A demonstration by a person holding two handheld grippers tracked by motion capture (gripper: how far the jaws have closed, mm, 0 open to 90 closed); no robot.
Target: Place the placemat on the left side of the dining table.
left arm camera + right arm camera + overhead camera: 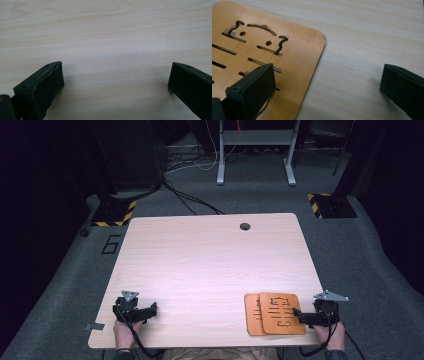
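Coasters: two cut-out wooden coasters (281, 313) sit overlapped at lower right of the high view, top one offset so its edge is free. Your right gripper (300, 315) has jaws spread w/ one over that edge. Left gripper (150, 310) spread, idle, lower left.

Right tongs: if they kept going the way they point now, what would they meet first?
The right tongs point left, at the top wooden board, open. One jaw is already over its edge, the other over bare table. They would likely meet that board first; whether a jaw touches it is unclear.
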